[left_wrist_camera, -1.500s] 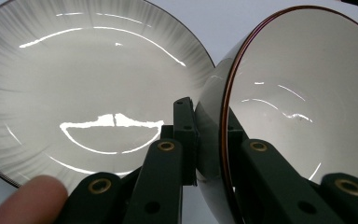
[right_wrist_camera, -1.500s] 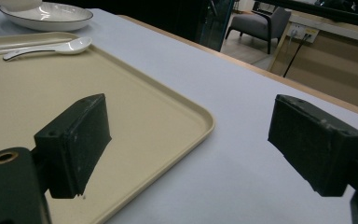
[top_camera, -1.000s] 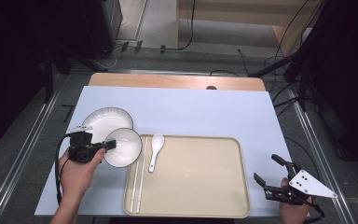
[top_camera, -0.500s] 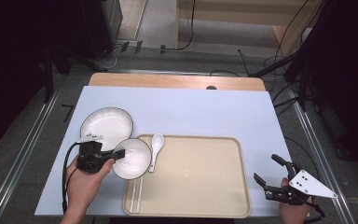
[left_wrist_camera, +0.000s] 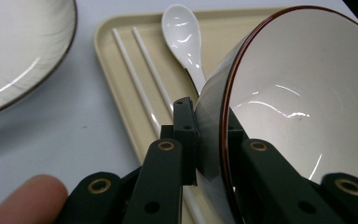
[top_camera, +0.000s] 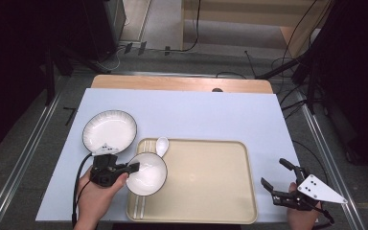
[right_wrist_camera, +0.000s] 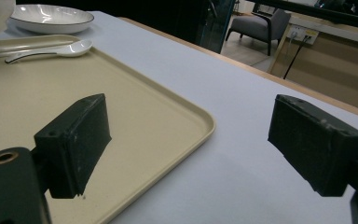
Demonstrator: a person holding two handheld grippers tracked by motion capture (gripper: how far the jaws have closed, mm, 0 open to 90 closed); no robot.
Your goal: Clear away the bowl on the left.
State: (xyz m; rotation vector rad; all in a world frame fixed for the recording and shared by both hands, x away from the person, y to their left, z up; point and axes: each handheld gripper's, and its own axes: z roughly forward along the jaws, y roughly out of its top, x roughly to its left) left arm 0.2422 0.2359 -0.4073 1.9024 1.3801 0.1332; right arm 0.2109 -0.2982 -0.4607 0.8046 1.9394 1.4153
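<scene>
Table: one wooden table [top_camera: 182, 83], covered by one pale blue rectangular sheet [top_camera: 196, 115].
Tray: one beige rectangular plastic tray [top_camera: 206, 182] with rounded corners, lying on the sheet towards six o'clock in the high view.
Plate: one white round plate with a dark rim [top_camera: 109, 132], on the sheet at about ten o'clock from the tray's left corner, just beside it.
Bowl: one white glossy ceramic bowl [top_camera: 146, 173]; the left gripper view shows a thin red-brown rim line [left_wrist_camera: 279, 116] and a greyish outer wall.
Bowl place: over the tray's left end, at about nine o'clock of the tray; it is tipped in the left gripper view, and whether its base touches the tray I cannot tell.
Chopsticks: two thin white chopsticks [left_wrist_camera: 142, 79], side by side along the tray's left edge, running under the bowl.
Spoon: one white glossy ceramic soup spoon [top_camera: 161, 145], at twelve o'clock from the bowl, its scoop at the tray's far left corner.
Grippers: two black two-jaw grippers, one in each hand.
Left gripper [top_camera: 130, 168]: at nine o'clock of the bowl; its jaws stand narrow, clamped on the bowl's wall, one pad outside and one inside the rim.
Right gripper [top_camera: 277, 179]: at three o'clock of the tray, beside its right edge and well apart from the bowl; jaws spread wide, nothing between them.
</scene>
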